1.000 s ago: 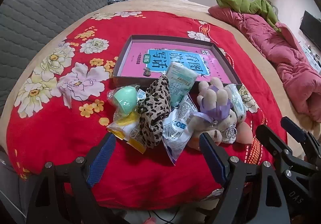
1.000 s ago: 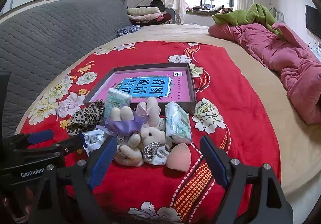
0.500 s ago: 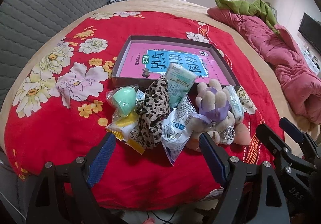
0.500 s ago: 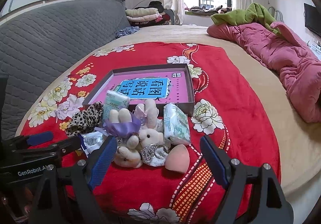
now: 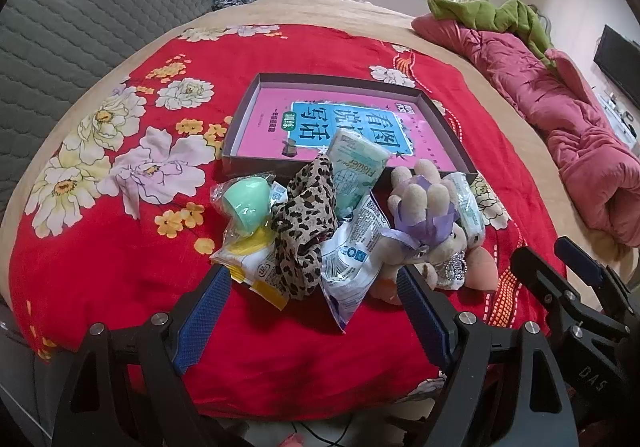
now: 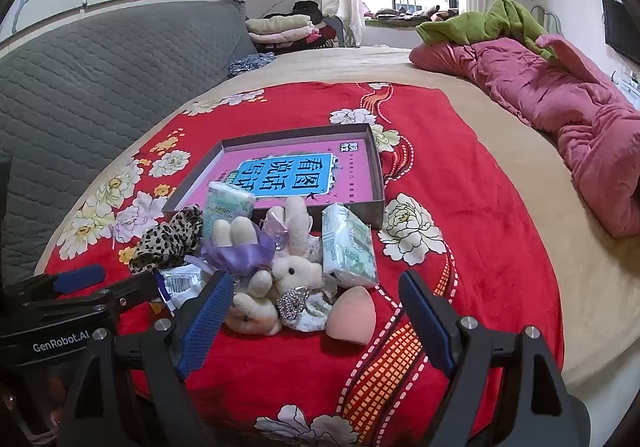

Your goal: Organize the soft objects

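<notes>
A pile of soft objects lies on the red floral blanket in front of a shallow grey box with a pink book inside. The pile holds a plush bunny pair with purple ribbon, a leopard scrunchie, tissue packs, a green sponge in a bag, a white packet and a pink sponge. My left gripper is open and empty just before the pile. My right gripper is open and empty before the bunnies.
A grey quilted sofa back stands to the left. A pink quilt with a green garment lies at the right. Folded clothes sit at the back by the window. The bed's front edge is below the grippers.
Both grippers have drifted slightly closer to the pile; the jaws stay open and the objects have not moved.
</notes>
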The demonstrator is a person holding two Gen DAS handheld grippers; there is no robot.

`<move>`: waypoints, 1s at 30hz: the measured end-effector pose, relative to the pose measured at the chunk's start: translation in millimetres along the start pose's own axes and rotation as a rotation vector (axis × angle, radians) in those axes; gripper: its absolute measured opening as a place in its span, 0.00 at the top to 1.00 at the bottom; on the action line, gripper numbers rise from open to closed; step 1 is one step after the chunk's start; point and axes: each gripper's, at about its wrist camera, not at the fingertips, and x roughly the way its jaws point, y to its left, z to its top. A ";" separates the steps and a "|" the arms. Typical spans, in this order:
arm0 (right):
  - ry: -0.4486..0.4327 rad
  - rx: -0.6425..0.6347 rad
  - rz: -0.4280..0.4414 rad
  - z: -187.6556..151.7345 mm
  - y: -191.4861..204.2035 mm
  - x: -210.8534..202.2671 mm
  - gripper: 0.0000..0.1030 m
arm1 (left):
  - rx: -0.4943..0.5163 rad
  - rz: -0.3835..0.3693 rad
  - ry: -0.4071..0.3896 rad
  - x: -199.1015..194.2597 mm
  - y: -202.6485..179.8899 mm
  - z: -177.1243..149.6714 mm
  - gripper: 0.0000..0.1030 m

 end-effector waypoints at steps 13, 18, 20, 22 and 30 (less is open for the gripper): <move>-0.001 0.006 0.002 -0.2 -1.9 -1.3 0.18 | -0.006 -0.008 0.006 2.2 2.9 0.2 0.17; -0.004 0.008 0.000 0.3 -2.2 -1.1 0.18 | -0.025 -0.014 0.003 1.5 10.8 -0.1 0.17; -0.007 0.012 0.002 0.6 -3.2 -1.2 0.18 | -0.025 -0.010 -0.005 0.0 13.4 -0.2 0.17; -0.011 0.016 0.002 0.9 -4.6 -1.4 0.18 | -0.033 -0.010 -0.009 -0.7 17.6 0.5 0.17; -0.008 0.043 0.002 3.7 -18.2 7.1 0.18 | -0.039 -0.021 0.001 10.1 25.3 9.0 0.17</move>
